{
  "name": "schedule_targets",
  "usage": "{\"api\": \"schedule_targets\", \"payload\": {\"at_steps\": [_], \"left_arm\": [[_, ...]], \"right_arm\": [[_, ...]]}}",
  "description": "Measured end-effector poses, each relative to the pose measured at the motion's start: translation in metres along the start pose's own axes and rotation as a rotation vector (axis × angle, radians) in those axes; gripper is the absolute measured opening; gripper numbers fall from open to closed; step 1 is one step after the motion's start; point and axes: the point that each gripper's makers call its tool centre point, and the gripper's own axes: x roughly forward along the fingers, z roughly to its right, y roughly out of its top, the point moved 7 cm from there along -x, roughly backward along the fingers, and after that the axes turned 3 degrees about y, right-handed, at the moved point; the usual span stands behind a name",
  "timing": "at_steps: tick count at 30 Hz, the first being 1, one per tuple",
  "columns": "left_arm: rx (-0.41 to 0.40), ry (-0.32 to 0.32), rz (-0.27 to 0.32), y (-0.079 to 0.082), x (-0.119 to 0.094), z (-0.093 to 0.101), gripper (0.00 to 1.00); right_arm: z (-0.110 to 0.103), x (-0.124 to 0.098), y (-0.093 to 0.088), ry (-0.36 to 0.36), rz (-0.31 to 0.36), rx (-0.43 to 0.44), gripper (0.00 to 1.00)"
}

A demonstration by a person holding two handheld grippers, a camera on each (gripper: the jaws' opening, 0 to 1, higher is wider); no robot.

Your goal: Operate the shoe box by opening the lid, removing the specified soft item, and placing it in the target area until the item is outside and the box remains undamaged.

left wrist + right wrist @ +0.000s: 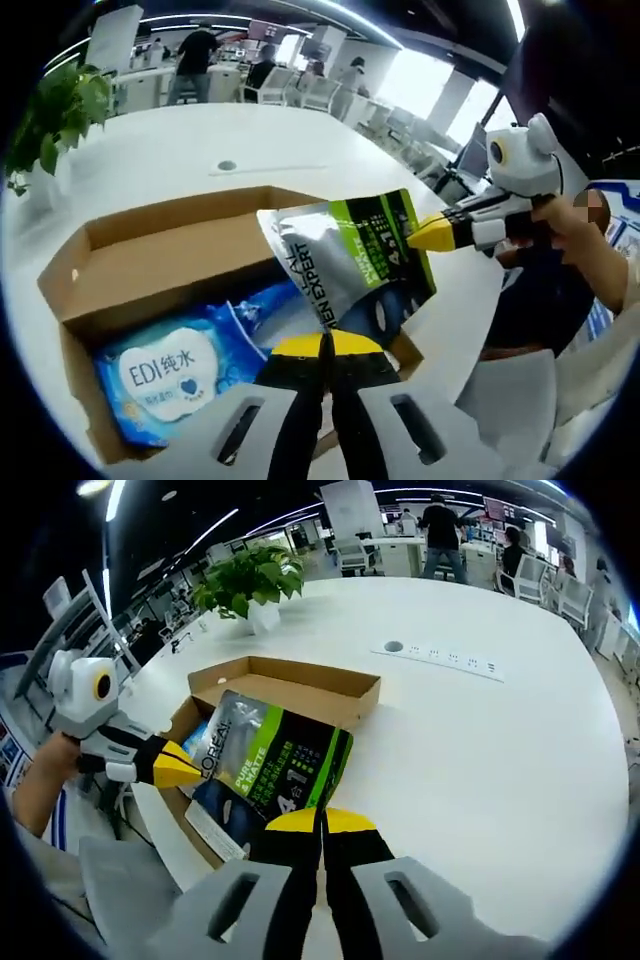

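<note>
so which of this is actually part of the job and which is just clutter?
Job:
- shoe box, open
- L'Oreal pouch, gripped by both the left gripper and the right gripper
- white table

Lying about:
- EDI wipes pack in the box
- potted plant
- people and chairs behind

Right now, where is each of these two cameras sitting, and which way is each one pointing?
Left gripper view: rides on the left gripper, looking along its shut jaws at the silver-green pouch above the open cardboard box; the right gripper and the person's hand enter from the right.
Right gripper view: rides on the right gripper, facing the same pouch and box from the opposite side; the left gripper and a hand enter from the left.
Shared: pouch, box, white table, potted plant.
</note>
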Motion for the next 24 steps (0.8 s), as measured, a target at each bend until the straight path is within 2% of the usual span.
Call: {"api": "schedule_targets", "payload": {"at_steps": [24], "left_arm": [[0.115,-0.066,-0.036,0.019,0.045,0.051,0.00]], "right_arm": [[0.054,-0.030,-0.017,-0.084,-0.036,0.025,0.00]]}}
